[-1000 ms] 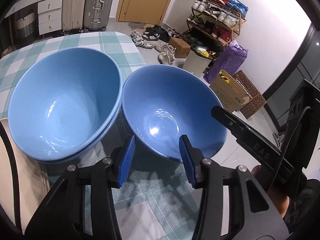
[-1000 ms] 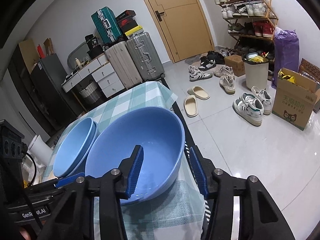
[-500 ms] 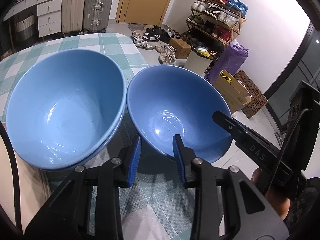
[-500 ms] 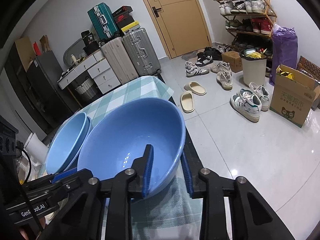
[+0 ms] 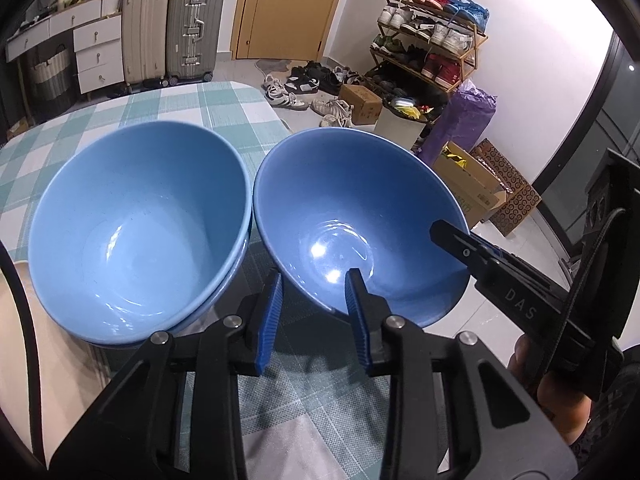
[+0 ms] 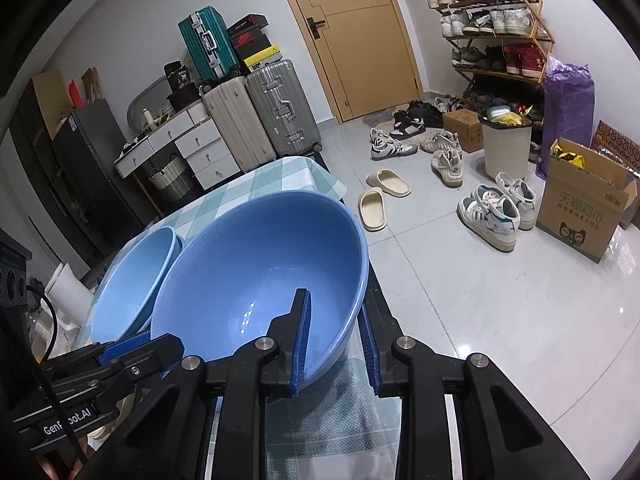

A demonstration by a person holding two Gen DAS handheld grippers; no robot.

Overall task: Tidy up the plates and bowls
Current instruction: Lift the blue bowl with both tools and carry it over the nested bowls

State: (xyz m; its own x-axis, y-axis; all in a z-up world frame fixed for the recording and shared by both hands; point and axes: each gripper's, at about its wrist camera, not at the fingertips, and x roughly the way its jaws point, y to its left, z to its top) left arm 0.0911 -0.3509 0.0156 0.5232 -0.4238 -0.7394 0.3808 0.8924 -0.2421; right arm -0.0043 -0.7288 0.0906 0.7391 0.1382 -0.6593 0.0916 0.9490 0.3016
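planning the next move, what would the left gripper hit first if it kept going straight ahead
The left gripper already straddles the near rim of the darker blue bowl, so its wall comes first.

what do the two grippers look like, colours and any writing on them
Both are black angular frames with silver bolt heads and ribbed blue pads. In the left wrist view the right gripper reads "DAS". In the right wrist view the left gripper reads "GenRobot.AI", partly hidden by a black cable. No sleeves are visible.
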